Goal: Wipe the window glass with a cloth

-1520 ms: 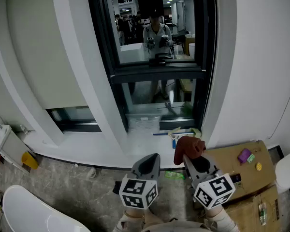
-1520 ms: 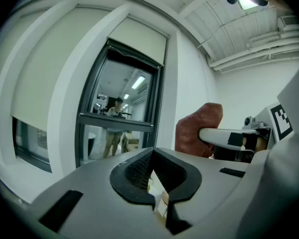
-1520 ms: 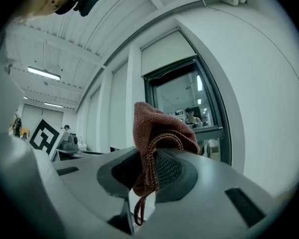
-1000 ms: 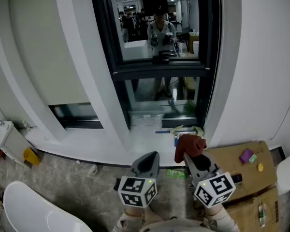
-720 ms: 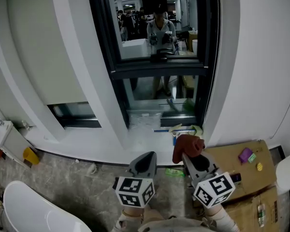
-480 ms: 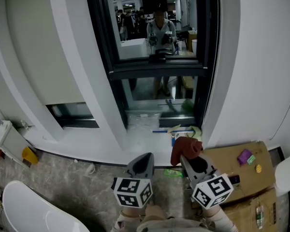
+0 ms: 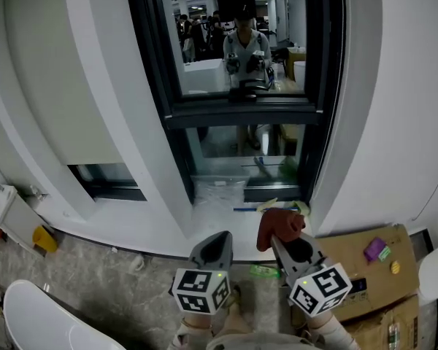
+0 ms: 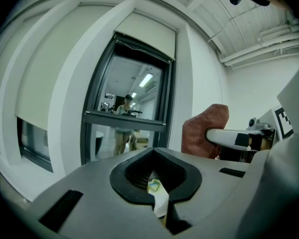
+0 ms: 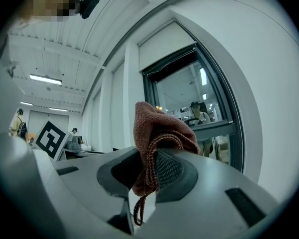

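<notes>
While I hold both tools low before the dark-framed window, my right tongs (image 7: 277,238) are clamped on a rust-red knitted cloth (image 9: 157,133), which bunches above the jaws with a loose cord hanging below. My left tongs (image 7: 217,240) are pressed together just beside them. The cloth is well apart from the tall window glass pane (image 7: 233,42), which reflects a person standing with both tools raised. A flat brown cardboard box (image 7: 354,257) lies on the grey stone floor (image 7: 124,275) at my right, against the white wall.
</notes>
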Demonstrator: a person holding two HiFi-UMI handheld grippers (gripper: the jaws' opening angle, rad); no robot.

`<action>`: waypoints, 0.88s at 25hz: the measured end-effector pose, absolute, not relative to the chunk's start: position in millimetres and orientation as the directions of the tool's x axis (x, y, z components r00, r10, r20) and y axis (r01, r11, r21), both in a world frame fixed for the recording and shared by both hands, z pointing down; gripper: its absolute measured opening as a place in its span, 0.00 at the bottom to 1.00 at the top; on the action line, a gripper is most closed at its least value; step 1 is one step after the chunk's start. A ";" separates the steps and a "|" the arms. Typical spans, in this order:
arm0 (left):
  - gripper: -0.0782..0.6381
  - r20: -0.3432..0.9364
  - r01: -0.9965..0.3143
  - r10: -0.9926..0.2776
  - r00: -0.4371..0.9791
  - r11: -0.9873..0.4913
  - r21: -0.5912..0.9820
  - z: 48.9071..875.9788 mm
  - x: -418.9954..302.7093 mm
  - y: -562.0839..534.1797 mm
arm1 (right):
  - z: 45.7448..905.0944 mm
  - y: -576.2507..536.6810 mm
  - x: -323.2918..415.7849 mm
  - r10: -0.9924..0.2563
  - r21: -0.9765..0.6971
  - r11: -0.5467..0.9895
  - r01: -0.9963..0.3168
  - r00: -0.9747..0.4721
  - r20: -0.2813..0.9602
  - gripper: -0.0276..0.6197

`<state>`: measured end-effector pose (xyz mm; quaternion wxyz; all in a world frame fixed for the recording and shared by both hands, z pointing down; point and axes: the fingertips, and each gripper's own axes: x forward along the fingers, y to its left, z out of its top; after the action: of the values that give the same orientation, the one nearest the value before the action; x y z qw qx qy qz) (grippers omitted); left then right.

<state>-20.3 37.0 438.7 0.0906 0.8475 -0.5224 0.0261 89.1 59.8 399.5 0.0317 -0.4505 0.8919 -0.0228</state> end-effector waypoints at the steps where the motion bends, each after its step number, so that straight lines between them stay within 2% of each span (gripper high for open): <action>1: 0.12 0.138 -0.889 -0.880 0.454 -0.439 0.126 437.9 -21.5 28.7 | 397.5 51.4 88.5 -0.807 -0.067 0.591 -0.804 -0.590 -0.040 0.14; 22: 0.12 0.128 -0.878 -0.870 0.476 -0.460 0.132 423.0 -77.2 -159.3 | 376.8 -132.1 33.4 -0.822 -0.032 0.570 -0.821 -0.568 -0.044 0.14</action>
<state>-77.2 -159.3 423.0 0.0900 0.8542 -0.5116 0.0210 33.4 -132.1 376.8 0.0269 -0.4638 0.8855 -0.0039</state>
